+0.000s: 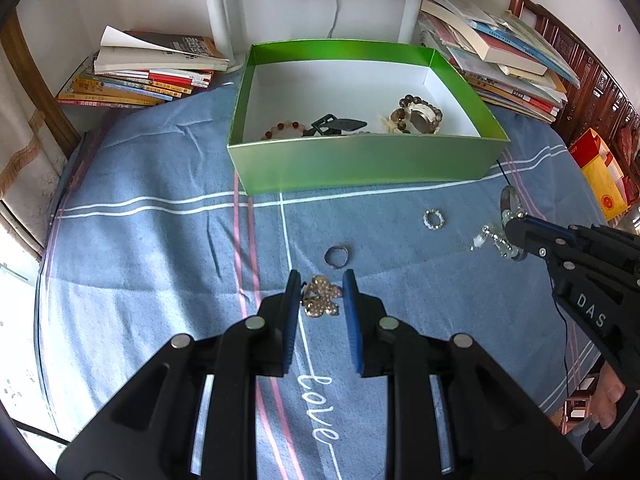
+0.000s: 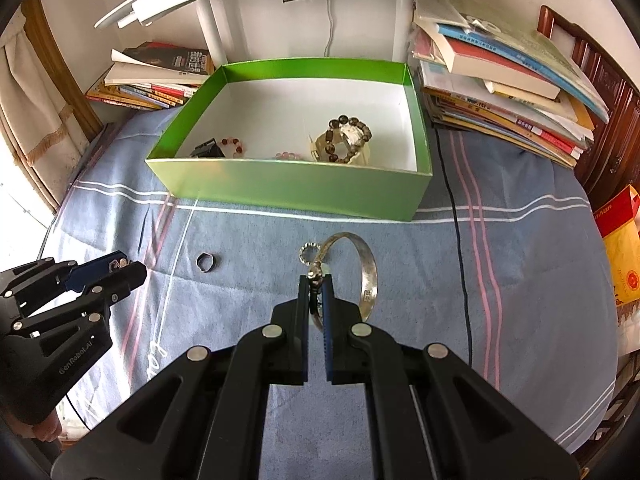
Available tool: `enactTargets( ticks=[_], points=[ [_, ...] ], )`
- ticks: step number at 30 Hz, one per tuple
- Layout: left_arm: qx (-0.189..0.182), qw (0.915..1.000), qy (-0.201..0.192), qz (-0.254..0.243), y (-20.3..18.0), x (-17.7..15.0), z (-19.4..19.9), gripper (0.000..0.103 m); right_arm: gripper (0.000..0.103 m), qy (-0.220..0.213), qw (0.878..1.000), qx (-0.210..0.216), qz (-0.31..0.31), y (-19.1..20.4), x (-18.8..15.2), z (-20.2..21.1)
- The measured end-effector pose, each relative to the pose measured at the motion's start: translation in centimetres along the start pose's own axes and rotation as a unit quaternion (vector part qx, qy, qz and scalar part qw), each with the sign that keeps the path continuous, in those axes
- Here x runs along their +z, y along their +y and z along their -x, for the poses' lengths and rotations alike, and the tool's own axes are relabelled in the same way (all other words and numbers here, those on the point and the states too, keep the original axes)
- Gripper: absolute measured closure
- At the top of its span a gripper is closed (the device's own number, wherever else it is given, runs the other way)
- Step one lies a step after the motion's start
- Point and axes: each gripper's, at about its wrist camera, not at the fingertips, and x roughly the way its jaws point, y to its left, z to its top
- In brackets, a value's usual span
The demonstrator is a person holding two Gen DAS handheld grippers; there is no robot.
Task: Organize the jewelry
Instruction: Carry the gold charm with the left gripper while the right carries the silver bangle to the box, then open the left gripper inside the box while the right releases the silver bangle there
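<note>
A green box [image 1: 360, 160] [image 2: 288, 188] stands on the blue cloth with bead bracelets [image 1: 420, 114] [image 2: 348, 136] and a black clip [image 1: 332, 125] inside. My left gripper [image 1: 322, 286] is open around a gold rhinestone butterfly brooch [image 1: 322, 300] lying on the cloth. A silver ring [image 1: 337, 257] [image 2: 206, 262] lies just beyond it, and a small beaded ring [image 1: 434, 220] [image 2: 309, 251] farther right. My right gripper [image 2: 316, 280] [image 1: 510, 236] is shut on a silver bangle [image 2: 366, 276] with a small charm, held just above the cloth.
Book stacks sit at the back left [image 1: 148, 72] and back right [image 1: 508, 60] [image 2: 504, 80]. A white stand's posts [image 1: 218, 4] rise behind the box. A black cable [image 2: 460, 264] runs over the cloth on the right. A red-yellow bag [image 1: 600, 176] lies at the right edge.
</note>
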Motion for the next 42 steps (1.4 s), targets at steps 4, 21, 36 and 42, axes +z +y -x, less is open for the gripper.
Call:
enactTargets(
  ticks=[4,21,36,42],
  points=[
    [0.001,1.0,-0.002,0.0,0.0,0.2,0.1,0.081,0.097,-0.006,1.0,0.0,-0.001,-0.1,0.5,0.3],
    [-0.019,0.9971,-0.072,0.017,1.8,10.9,3.0,0.081,0.097,-0.147,0.989,0.005,0.01,-1.4,10.3,4.0],
    [-0.013,0.9988,-0.03,0.035,1.5,15.8,-5.7,0.07,0.089,-0.064,0.998,-0.009,-0.002,-1.6,12.7,-6.0],
    [-0.001,0.9976,-0.042,0.055,3.0,13.7,-3.8,0.049,0.06,-0.093,0.996,0.001,-0.007,-2.2,10.7,-2.6]
  ],
)
